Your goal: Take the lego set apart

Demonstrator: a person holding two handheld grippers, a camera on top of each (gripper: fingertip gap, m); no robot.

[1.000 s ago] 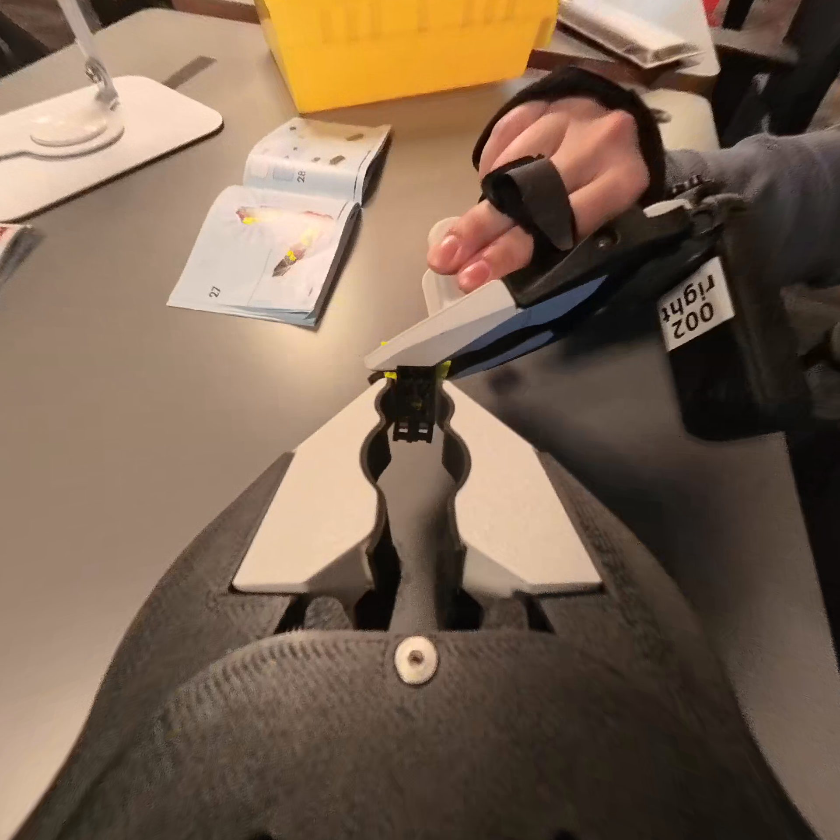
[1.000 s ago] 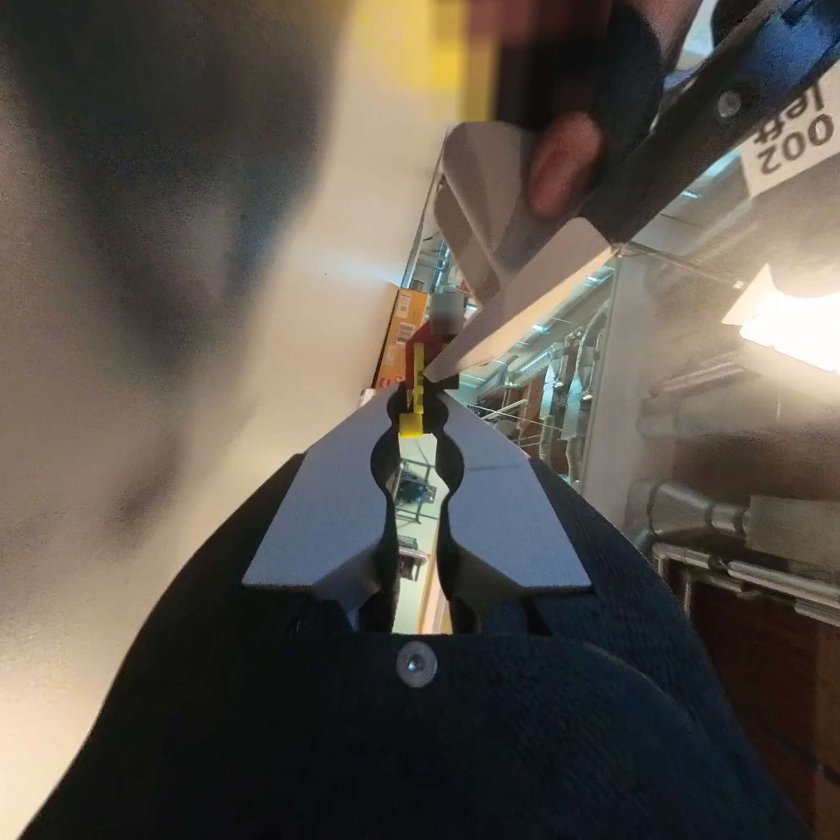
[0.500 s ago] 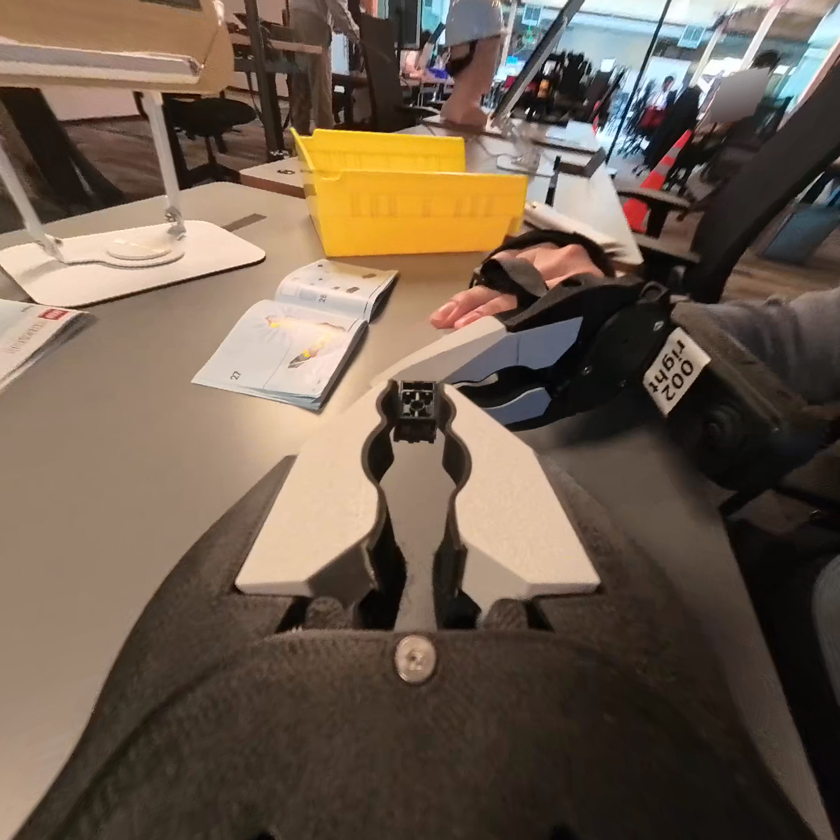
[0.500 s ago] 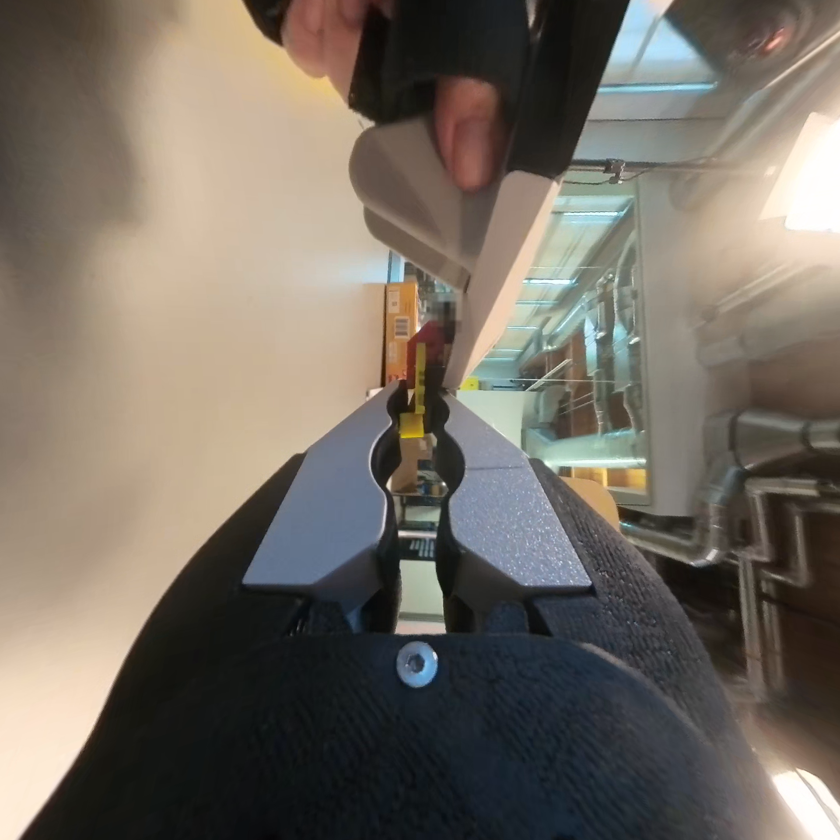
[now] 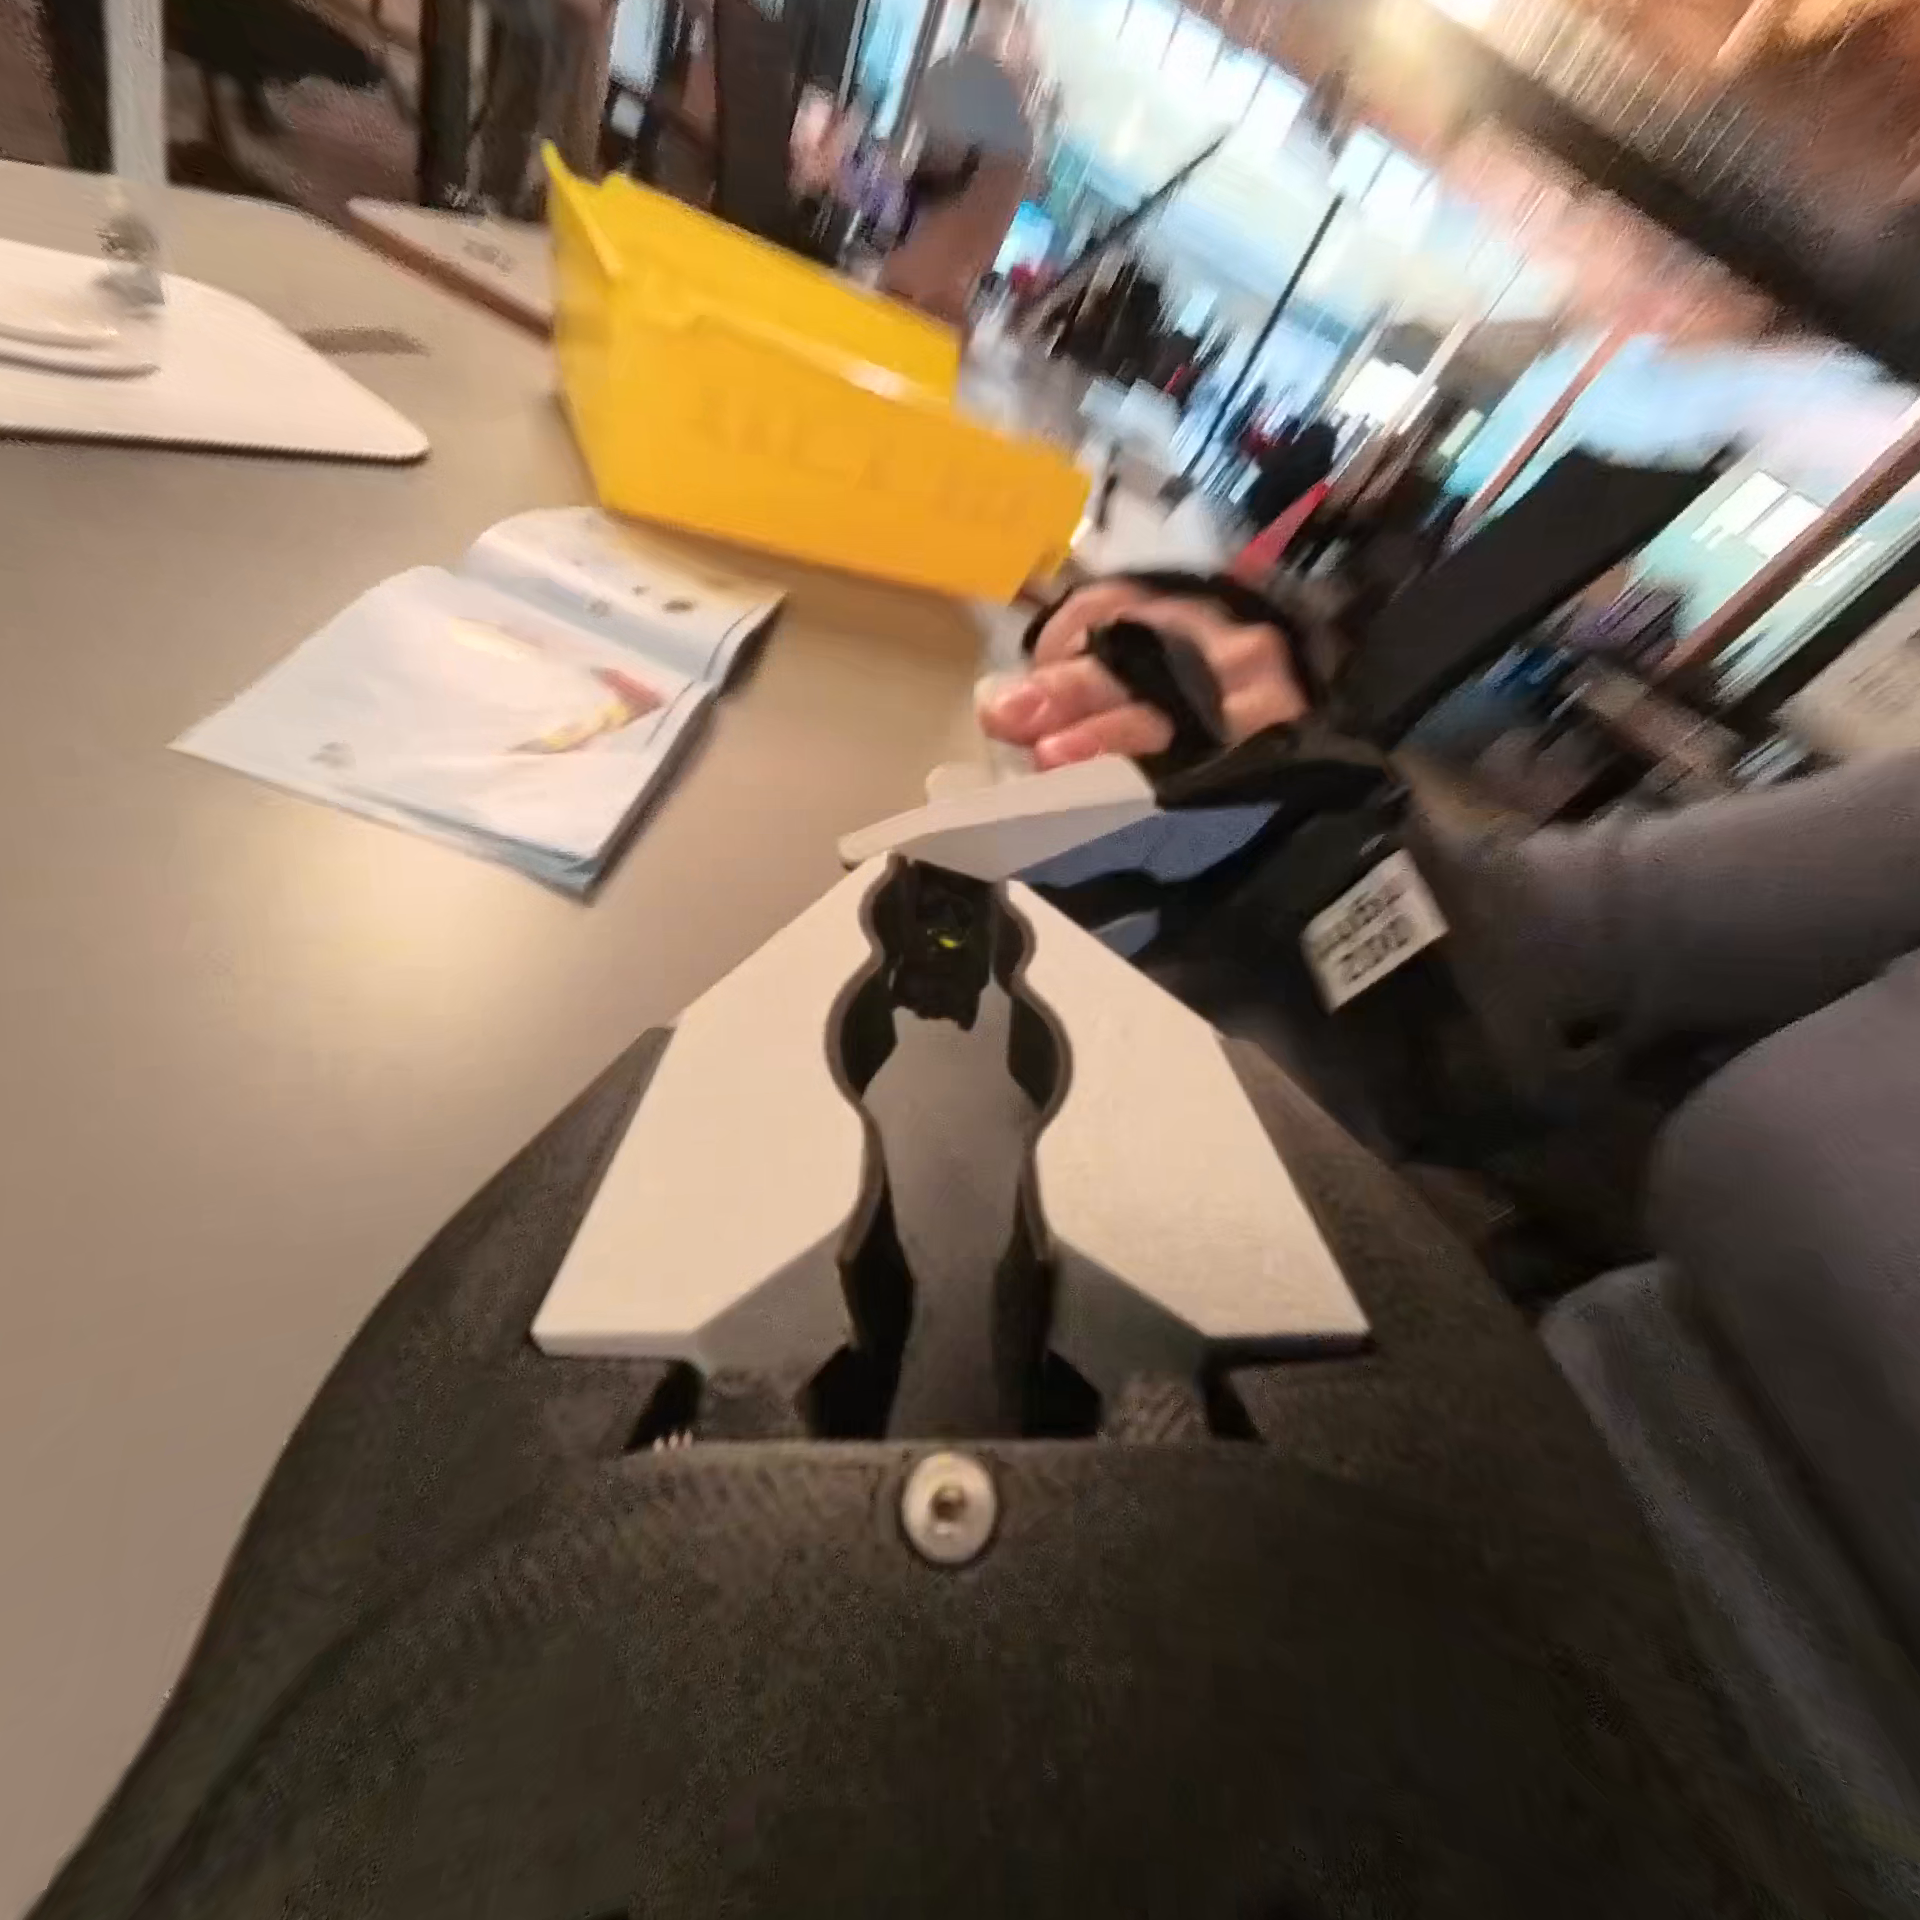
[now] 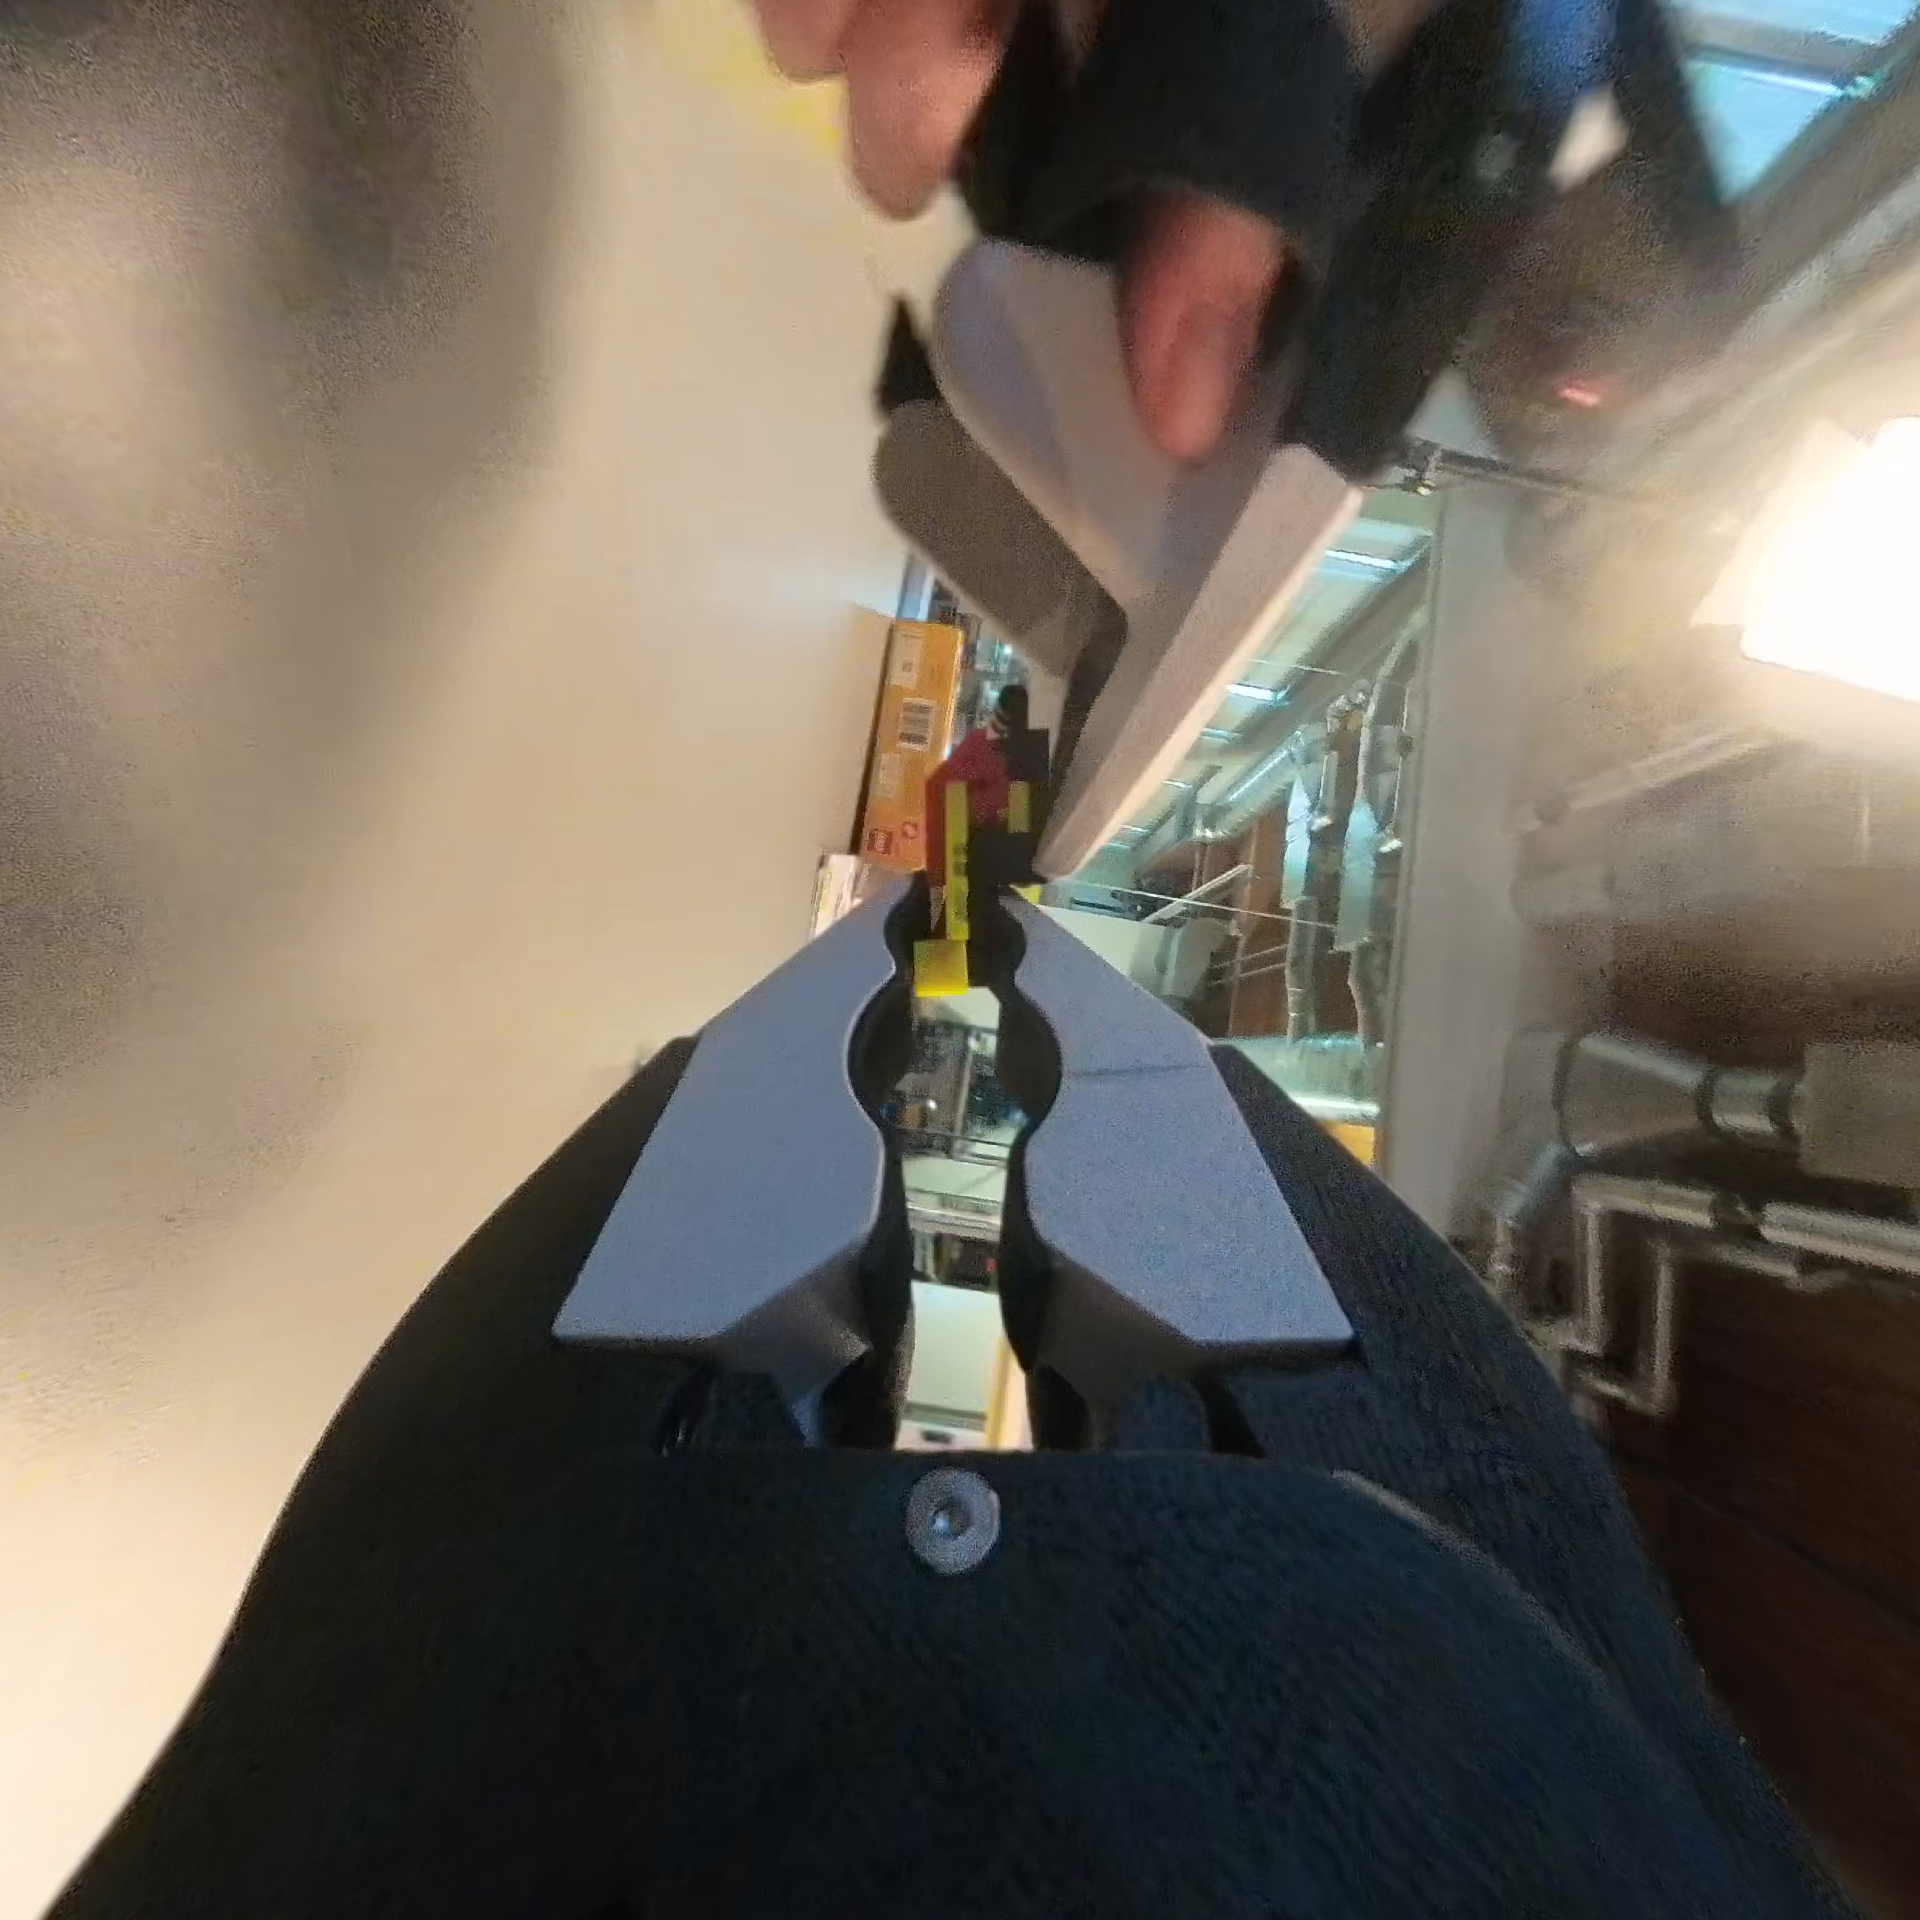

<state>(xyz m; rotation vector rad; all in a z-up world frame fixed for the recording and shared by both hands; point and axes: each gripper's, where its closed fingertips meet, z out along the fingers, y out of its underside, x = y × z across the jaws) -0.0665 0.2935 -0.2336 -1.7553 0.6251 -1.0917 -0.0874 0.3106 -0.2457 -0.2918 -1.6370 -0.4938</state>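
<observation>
Grippers meet tip to tip above the grey table [image 5: 260, 1039], and the lego set is caught between them. The left gripper [image 5: 940, 914] is clenched on a small black part of the lego set [image 5: 935, 956], which sits right at its fingertips; a tiny yellow spot shows on this part. The picture is blurred here, so the shape of the black part is not clear.

In the right wrist view the right gripper [image 6: 961, 914] is closed on the lego set [image 6: 971, 831] too. It pinches a thin yellow piece, and above this piece there are red and black pieces. The long axis of the set runs along the fingers of the right gripper, and the set points forward, away from the camera, out past the fingertips. One grey finger of the left gripper [image 6: 1174, 644] comes in from the upper right and touches the far end of the set. A hand [image 6: 1039, 125] with a black strap holds that gripper.

In the left wrist view the right gripper [image 5: 997, 821] lies across the tips of the left one, coming from the right, held by a hand [image 5: 1132, 686] in a black strap. Farther on the table lie an open instruction booklet [image 5: 488, 696], a yellow bin [image 5: 790, 457] behind it, and a white lamp base [image 5: 187, 384] at the far left.
</observation>
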